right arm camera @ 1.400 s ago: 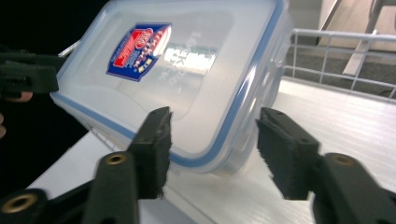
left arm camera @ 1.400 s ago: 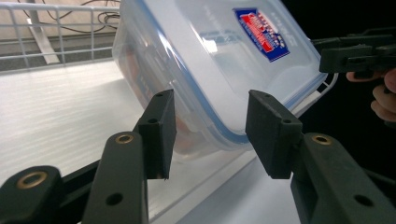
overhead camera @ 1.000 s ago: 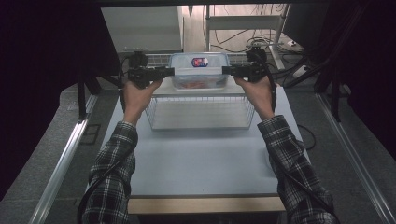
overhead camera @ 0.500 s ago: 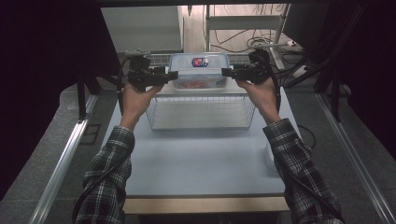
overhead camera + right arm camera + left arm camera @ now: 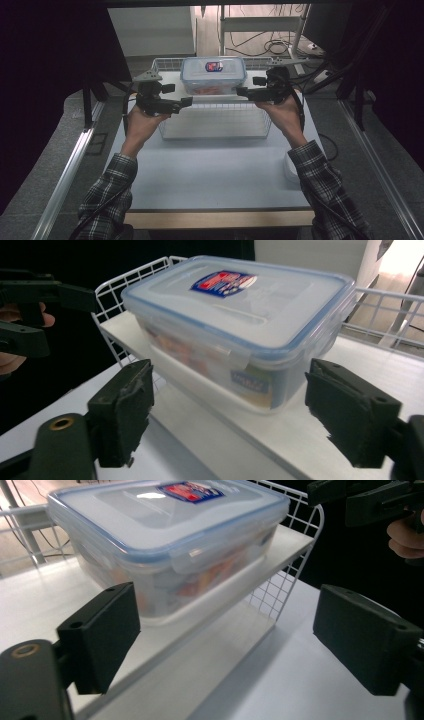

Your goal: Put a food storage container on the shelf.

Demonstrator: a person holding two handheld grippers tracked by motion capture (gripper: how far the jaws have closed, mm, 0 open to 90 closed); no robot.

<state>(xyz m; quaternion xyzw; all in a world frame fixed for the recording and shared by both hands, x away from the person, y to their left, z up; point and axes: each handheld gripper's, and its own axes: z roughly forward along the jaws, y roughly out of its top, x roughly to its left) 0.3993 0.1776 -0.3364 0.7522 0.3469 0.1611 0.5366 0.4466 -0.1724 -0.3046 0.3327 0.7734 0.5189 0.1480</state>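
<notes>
The food container (image 5: 213,75) stands on the top board of the white wire rack (image 5: 215,120) on the bench (image 5: 210,170); placing looks done. Left tool (image 5: 186,101) and right tool (image 5: 241,92) have just been opening, empty, beside it; only withdrawing seems left

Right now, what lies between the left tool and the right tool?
In the high view, the lidded food container on its white wire rack lies between the left tool and the right tool; both stand open, having just opened.

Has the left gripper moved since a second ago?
Yes. The left gripper has pulled outward, left of the lidded food container, its jaws opening with nothing between them.
</notes>
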